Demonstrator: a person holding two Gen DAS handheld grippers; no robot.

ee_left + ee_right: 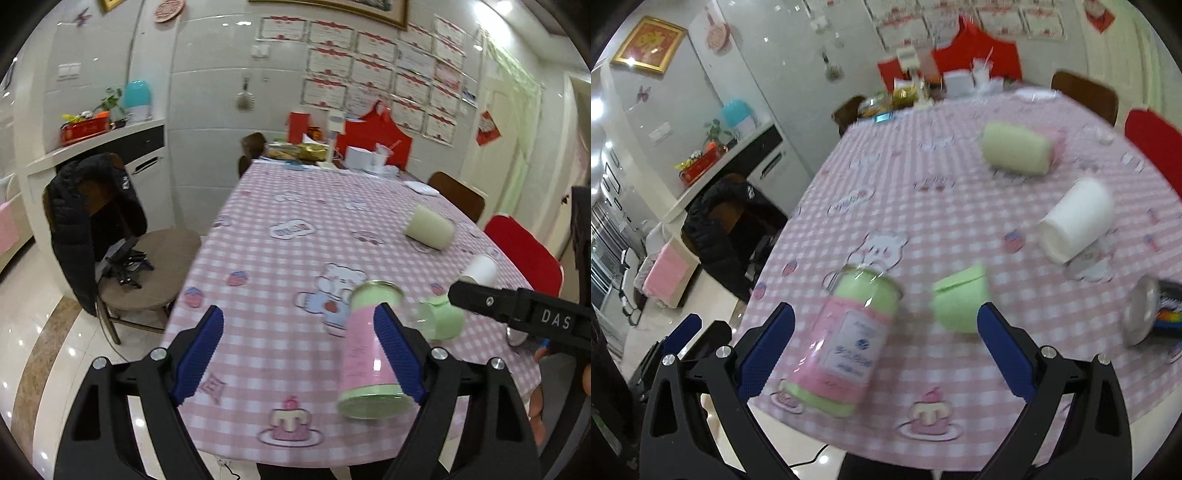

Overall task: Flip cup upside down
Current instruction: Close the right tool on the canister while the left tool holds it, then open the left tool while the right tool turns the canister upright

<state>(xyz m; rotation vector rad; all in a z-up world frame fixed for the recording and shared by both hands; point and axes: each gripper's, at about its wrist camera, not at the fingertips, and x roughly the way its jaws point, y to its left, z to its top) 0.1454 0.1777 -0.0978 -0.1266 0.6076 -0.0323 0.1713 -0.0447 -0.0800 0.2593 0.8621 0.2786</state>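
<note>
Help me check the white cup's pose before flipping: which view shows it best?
The right wrist view: the white cup lies on its side on the tablecloth, its whole wall and one end visible, though blurred. The left wrist view shows only part of it, small, behind the right gripper's black body.

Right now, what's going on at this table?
Both grippers, left and right, hang open over the checked tablecloth, holding nothing. The pink-and-green can, small green cup, white cup and pale green cup all lie on their sides. No cup is flipped yet.
</note>
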